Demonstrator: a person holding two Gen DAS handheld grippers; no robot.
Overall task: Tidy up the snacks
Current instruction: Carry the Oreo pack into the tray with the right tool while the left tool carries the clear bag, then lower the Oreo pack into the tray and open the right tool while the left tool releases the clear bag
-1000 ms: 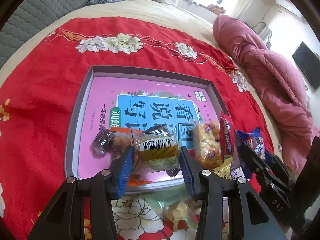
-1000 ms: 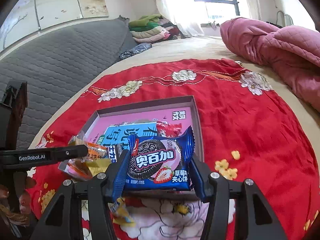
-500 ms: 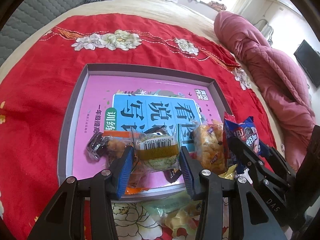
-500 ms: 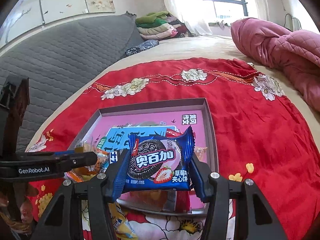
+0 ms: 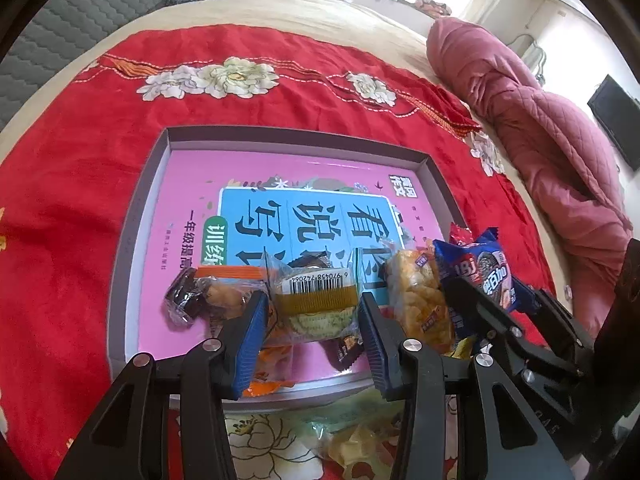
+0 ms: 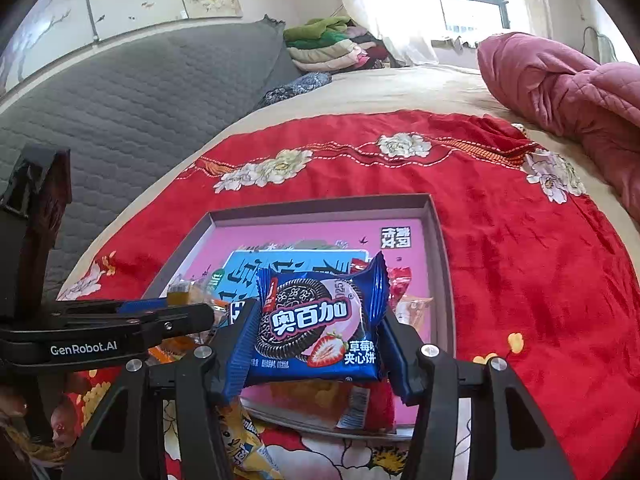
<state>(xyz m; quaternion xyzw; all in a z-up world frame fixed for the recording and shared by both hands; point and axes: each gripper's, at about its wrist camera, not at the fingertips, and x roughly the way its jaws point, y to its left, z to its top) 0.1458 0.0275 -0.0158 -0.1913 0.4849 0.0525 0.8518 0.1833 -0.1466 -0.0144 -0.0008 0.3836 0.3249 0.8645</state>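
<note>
The left tongs point(image 5: 312, 316) are closed on a clear-wrapped cake point(image 5: 316, 300) with a barcode label, held over the near edge of the grey tray point(image 5: 136, 216). The right tongs point(image 6: 316, 344) pinch a blue cookie packet point(image 6: 320, 320), glossy and crinkled, above the tray's corner at 5 o'clock. To do this step well, I think each packet should go lower before release, into the free pink area at 12 o'clock, not onto the snack pile point(image 5: 416, 300). The film wrappers are slippery; the red blanket point(image 5: 72, 184) on the bed is soft.
</note>
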